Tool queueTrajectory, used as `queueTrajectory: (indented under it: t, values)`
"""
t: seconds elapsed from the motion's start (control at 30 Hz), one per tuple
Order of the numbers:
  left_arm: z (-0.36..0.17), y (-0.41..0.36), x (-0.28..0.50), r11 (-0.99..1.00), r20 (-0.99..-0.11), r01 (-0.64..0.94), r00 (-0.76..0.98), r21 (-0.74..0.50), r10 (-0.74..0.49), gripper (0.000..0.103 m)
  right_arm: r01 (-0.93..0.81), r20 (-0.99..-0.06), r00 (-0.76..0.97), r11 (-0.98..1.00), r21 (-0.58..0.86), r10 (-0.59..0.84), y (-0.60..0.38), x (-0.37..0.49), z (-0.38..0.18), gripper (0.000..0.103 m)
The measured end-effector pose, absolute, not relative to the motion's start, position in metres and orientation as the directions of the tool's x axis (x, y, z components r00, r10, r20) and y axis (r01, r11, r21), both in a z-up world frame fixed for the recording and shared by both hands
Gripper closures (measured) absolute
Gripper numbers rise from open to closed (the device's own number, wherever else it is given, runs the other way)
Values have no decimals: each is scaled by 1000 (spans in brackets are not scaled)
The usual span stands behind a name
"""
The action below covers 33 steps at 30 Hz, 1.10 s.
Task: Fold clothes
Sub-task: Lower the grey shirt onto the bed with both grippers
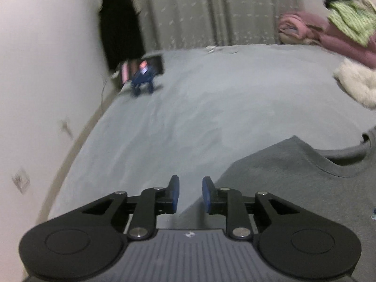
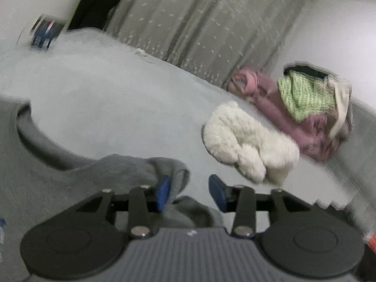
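Hovering over grey shirt (image 1: 293, 188) on the bed (image 1: 188, 98): left gripper (image 1: 190, 193), right gripper (image 2: 189, 192), jaws wide, empty.

The left gripper (image 1: 190, 193) sits at the lower centre of its frame, pointing forward and level, its two blue-padded fingers (image 1: 175, 193) parted with a narrow gap and nothing between them. The right gripper (image 2: 190, 193) fills the bottom of its frame, tilted slightly, jaws spread wider, blue fingertips (image 2: 217, 192) apart and gripping nothing, the left pad half hidden
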<state>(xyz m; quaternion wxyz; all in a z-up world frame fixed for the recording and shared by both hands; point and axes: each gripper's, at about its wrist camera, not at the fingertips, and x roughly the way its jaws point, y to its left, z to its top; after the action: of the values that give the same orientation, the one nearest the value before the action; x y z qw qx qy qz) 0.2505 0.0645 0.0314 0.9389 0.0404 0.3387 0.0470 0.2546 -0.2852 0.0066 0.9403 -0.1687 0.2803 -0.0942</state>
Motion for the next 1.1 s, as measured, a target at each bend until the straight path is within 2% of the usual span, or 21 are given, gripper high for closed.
queueTrajectory:
  t: [0.07,0.17,0.3,0.43,0.57,0.6,0.63,0.67,0.7,0.73,0.8,0.97,1.1]
  values:
    - [31,85,239,996,-656,-81,751,24,77,71,102,-536,811,959,-265,-235,-314,253,34,51]
    - [28,113,225,988,-680,-108,733,-115,1,63,155,-599,773,977,-143,-210,-352,246,40,51]
    - [19,132,216,953,-684,-120,721,-280,-110,59,225,-675,715,974,-28,-185,-384,235,37,51]
    - [13,130,208,939,-687,-119,712,-321,-144,58,300,-712,697,937,181,-87,-406,221,35,51]
    - [1,121,207,940,-702,-132,699,-315,-137,59,311,-747,664,917,250,-22,-413,216,14,55]
    - [-3,115,207,947,-703,-124,700,-296,-128,59,286,-752,659,925,250,0,-408,217,8,62]
    - [-5,109,207,956,-702,-111,702,-270,-117,70,261,-750,661,933,247,14,-402,217,5,73]
    - [-7,105,208,963,-703,-101,704,-248,-107,92,236,-743,669,941,241,22,-396,216,4,80]
    - [-8,102,208,967,-702,-99,705,-235,-98,96,214,-738,674,950,228,26,-391,214,5,88]
    - [-8,103,207,966,-700,-108,709,-237,-92,96,199,-736,676,958,205,17,-386,214,7,92]
    - [-3,110,205,964,-684,-126,726,-235,-72,97,186,-723,690,972,143,-25,-379,212,16,94]
    - [28,133,202,955,-622,-173,783,-241,-15,101,251,-596,770,967,-44,-227,-371,194,59,94]
    - [44,138,201,968,-585,-212,806,-138,93,102,303,-512,765,920,-250,-391,-353,189,73,94]
